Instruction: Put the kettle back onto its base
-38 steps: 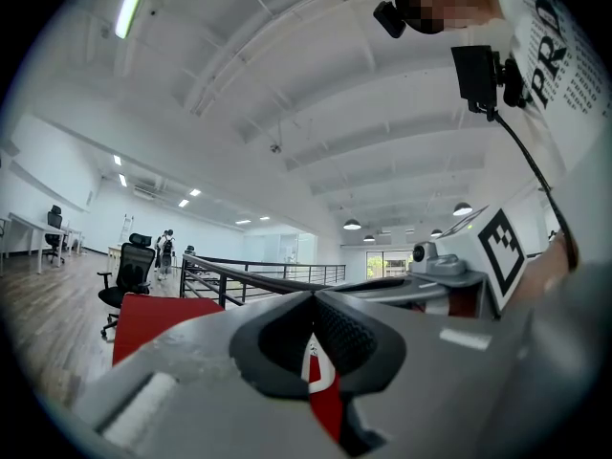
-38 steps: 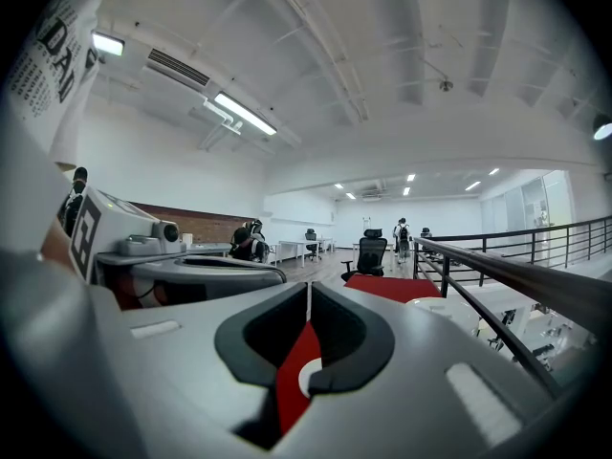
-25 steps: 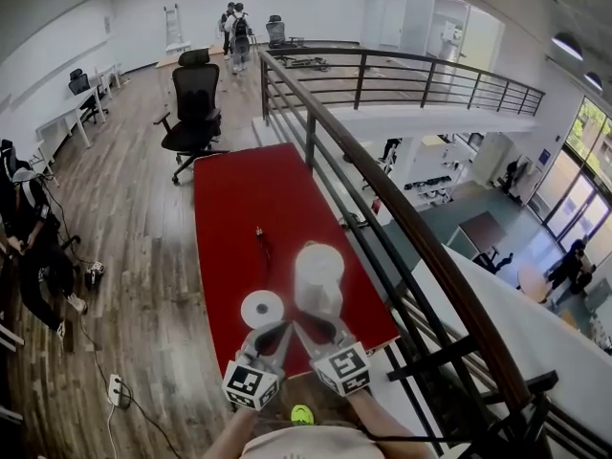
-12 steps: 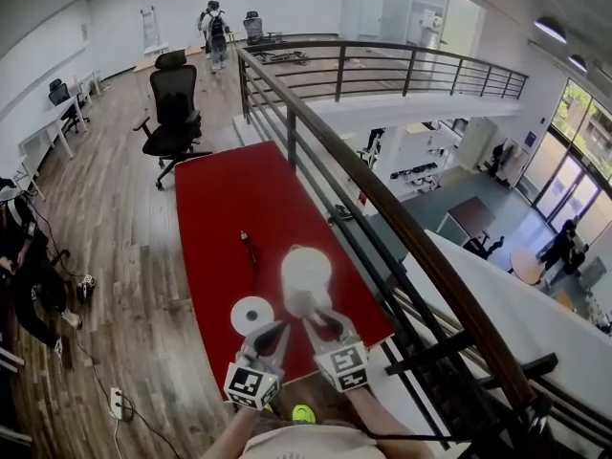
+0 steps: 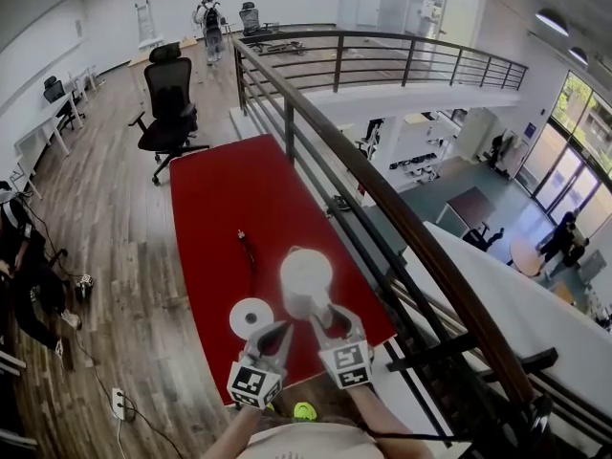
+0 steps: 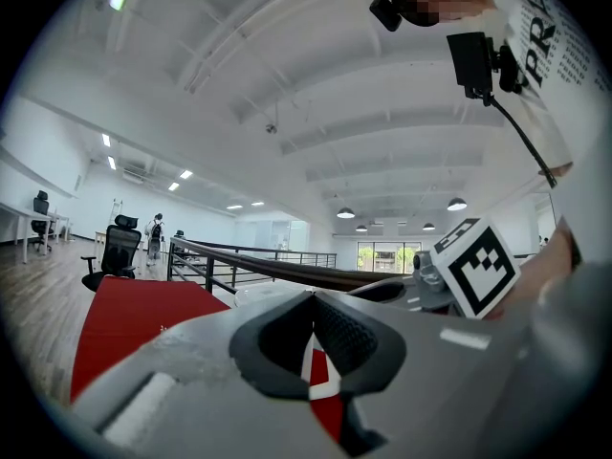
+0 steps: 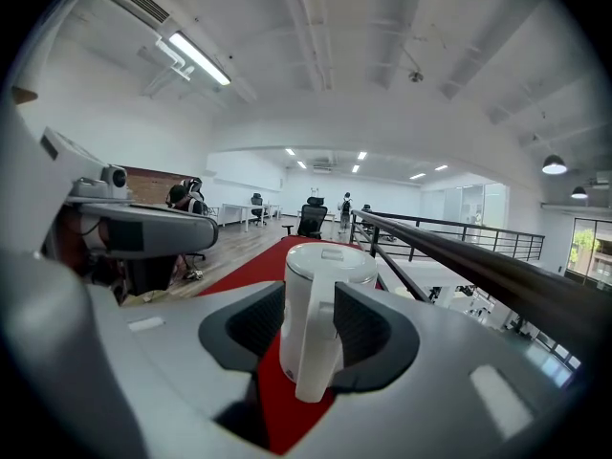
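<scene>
- Red surface (image 5: 220, 199) carries the white kettle (image 5: 306, 277), upright, just beside its round base (image 5: 251, 316) and not on it.
- Only the right gripper view shows the kettle's handle standing between the right gripper's (image 7: 309, 314) jaws. They have just been opening and stand apart, not pressing it.
- The left gripper view shows the left gripper's (image 6: 311, 299) jaws together at the tips, nothing held; the head view puts them near the base.
- Only the head view shows a thin cable (image 5: 248, 248) beyond the base, a chair (image 5: 168, 103) past the far end, and a railing (image 5: 382, 208) along the right side.
</scene>
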Demonstrator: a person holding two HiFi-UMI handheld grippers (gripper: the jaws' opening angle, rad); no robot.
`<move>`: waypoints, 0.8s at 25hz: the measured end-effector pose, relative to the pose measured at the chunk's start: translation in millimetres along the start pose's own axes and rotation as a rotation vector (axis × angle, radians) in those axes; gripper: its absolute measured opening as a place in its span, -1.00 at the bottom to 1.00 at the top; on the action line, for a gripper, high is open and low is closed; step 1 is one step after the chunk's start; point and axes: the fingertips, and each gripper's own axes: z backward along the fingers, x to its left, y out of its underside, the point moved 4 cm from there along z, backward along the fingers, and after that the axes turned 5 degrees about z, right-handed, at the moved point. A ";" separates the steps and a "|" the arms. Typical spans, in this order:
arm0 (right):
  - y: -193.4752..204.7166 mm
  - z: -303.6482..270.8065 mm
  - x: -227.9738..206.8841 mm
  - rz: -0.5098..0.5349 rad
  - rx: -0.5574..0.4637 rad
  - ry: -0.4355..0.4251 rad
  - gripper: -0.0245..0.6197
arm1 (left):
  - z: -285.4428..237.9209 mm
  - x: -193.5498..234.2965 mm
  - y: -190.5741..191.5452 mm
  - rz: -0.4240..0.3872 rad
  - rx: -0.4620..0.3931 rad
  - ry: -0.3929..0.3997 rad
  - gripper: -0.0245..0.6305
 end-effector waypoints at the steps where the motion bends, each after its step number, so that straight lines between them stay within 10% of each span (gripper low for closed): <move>1: 0.9 -1.3 -0.9 0.002 0.001 0.002 -0.43 | -2.3 0.9 1.8 0.003 0.005 0.004 -0.95; 20: 17.6 -6.0 -9.9 -0.023 0.075 0.011 -0.27 | -29.5 -3.8 21.5 0.039 0.072 0.060 -0.95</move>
